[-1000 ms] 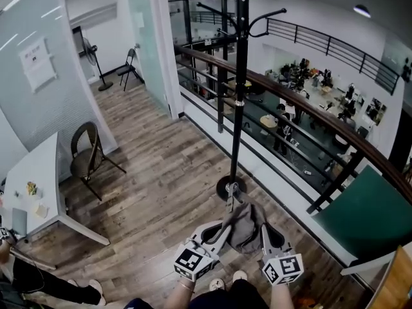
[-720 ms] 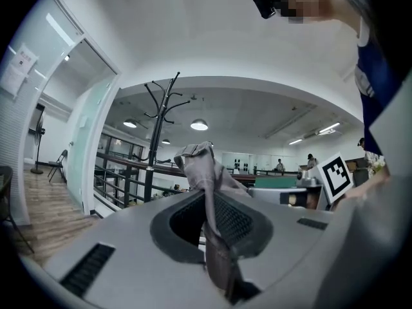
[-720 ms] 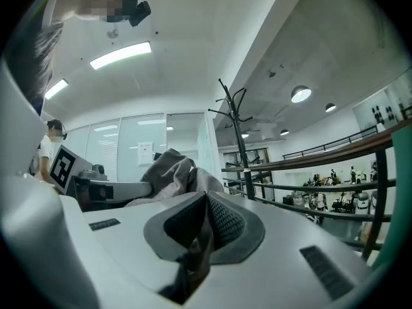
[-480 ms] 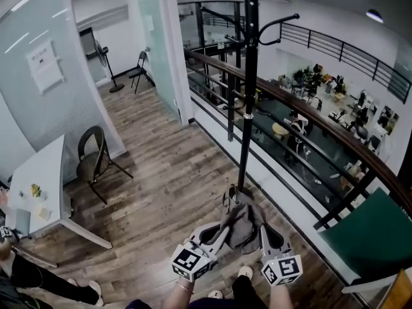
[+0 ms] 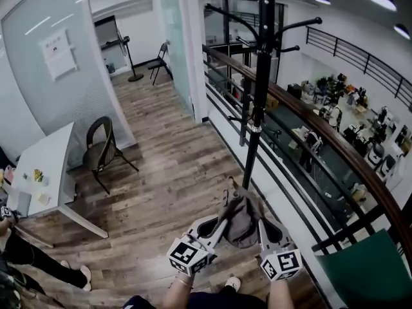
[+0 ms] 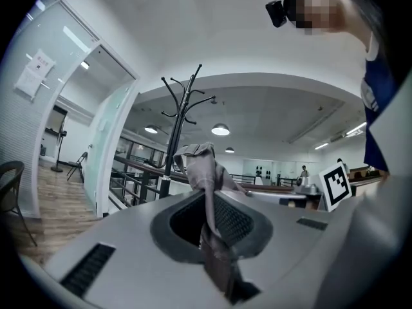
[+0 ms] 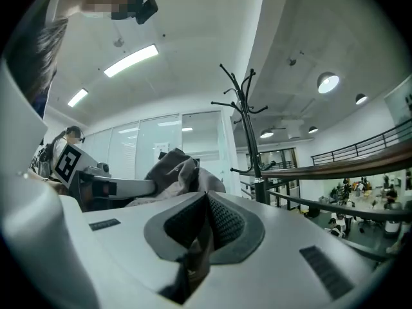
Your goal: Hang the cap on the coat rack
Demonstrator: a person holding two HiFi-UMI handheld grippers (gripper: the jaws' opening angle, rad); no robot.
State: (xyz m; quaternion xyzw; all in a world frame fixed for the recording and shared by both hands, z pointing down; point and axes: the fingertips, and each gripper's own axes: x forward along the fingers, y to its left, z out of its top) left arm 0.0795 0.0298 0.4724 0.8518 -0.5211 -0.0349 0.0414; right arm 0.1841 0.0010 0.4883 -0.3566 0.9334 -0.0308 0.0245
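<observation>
A grey-brown cap (image 5: 241,217) hangs between my two grippers, low in the head view. My left gripper (image 5: 224,223) is shut on the cap's left edge; the fabric (image 6: 205,172) stands up between its jaws in the left gripper view. My right gripper (image 5: 262,225) is shut on the right edge, with cloth (image 7: 172,172) pinched between its jaws. The black coat rack (image 5: 259,89) stands straight ahead by the railing, its pole just beyond the cap. Its curved hooks (image 6: 187,98) rise above and ahead of the cap; the right gripper view shows the coat rack (image 7: 248,124) too.
A wooden-topped railing (image 5: 302,118) runs along the right, with an open lower floor beyond it. A white table (image 5: 45,172) and a dark chair (image 5: 100,150) stand at the left. A glass partition (image 5: 71,76) closes the left side. A green board (image 5: 364,272) leans at the bottom right.
Both grippers with the cap have come closer to the coat rack; the pole's base, visible a second ago, is now hidden behind the cap. The grip on the cap is unchanged.
</observation>
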